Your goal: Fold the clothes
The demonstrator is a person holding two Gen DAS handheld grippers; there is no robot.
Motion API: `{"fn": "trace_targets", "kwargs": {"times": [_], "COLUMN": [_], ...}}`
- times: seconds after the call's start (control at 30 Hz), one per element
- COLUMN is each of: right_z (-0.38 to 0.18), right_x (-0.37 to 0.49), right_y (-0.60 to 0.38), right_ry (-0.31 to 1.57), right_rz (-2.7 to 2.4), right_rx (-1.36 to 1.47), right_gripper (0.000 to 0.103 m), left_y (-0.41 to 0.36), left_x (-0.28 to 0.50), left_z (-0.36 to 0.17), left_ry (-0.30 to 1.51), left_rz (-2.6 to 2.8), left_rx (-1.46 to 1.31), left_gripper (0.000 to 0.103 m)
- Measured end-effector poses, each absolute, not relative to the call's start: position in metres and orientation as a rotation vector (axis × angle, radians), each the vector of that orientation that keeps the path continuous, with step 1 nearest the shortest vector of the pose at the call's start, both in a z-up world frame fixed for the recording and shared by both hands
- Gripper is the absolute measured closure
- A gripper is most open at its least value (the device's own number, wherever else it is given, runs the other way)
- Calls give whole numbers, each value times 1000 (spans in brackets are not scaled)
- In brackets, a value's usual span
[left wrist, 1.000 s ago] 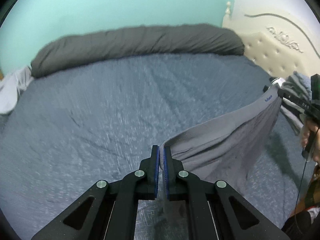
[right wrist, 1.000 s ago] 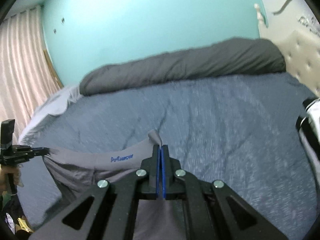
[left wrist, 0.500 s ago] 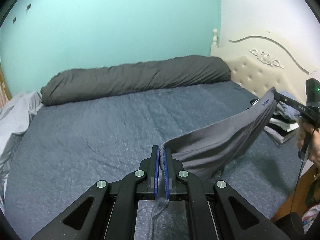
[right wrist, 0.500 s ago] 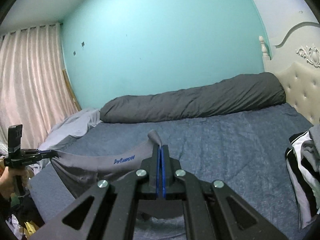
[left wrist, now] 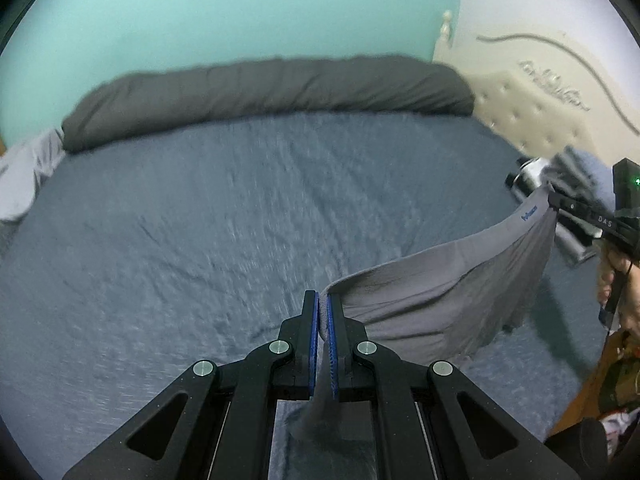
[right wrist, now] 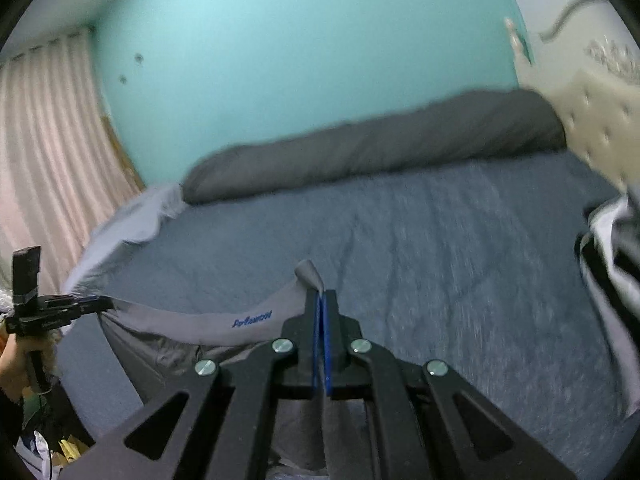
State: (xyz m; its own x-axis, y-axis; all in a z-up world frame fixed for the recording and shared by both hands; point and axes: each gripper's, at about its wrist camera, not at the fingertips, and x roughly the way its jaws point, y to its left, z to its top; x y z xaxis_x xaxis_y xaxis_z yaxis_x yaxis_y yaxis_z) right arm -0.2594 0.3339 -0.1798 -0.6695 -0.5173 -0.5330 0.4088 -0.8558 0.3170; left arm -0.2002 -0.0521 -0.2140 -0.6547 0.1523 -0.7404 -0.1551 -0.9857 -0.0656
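Observation:
A grey garment with a blue-lettered waistband hangs stretched between both grippers above the blue bed. My left gripper is shut on one end of the waistband, grey cloth pinched between its blue pads. In the left wrist view the right gripper clamps the other end at the far right. In the right wrist view my right gripper is shut on the garment, a small flap sticking up past its tips. The left gripper holds the far end at the left.
A long dark grey bolster lies along the teal wall. Black-and-white and grey clothes are piled by the padded headboard. A pale sheet hangs off the bed's corner near the curtains. Clutter sits on the floor.
Both views have tipped back down toward the bed since half a second ago, with motion blur. The garment stays stretched between the two shut grippers.

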Motion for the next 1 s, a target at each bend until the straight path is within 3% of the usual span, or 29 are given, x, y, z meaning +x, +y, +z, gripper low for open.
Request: {"fn": "trace_targets", "kwargs": {"times": [0.23, 0.6, 0.7, 0.77, 1.0], "right_z": [-267, -347, -357, -359, -350], "right_x": [-297, -319, -313, -307, -269], "right_y": [333, 322, 326, 331, 335], "right_ry": [-283, -444, -498, -534, -644], "right_rz": [-2516, -2525, -2568, -2610, -2624], "right_rx": [1038, 1281, 1335, 1339, 1187], "right_gripper": [102, 101, 100, 96, 77], "left_y": [-37, -7, -7, -16, -42], "left_x": [-255, -283, -279, -273, -247], "left_z": [-298, -366, -380, -378, -369], "left_ry": [-9, 108, 65, 7, -129], "left_rz": [2664, 2594, 2579, 2611, 2709], "left_rx": [-1325, -1392, -1418, -1403, -1359], "left_gripper": [99, 97, 86, 64, 59]}}
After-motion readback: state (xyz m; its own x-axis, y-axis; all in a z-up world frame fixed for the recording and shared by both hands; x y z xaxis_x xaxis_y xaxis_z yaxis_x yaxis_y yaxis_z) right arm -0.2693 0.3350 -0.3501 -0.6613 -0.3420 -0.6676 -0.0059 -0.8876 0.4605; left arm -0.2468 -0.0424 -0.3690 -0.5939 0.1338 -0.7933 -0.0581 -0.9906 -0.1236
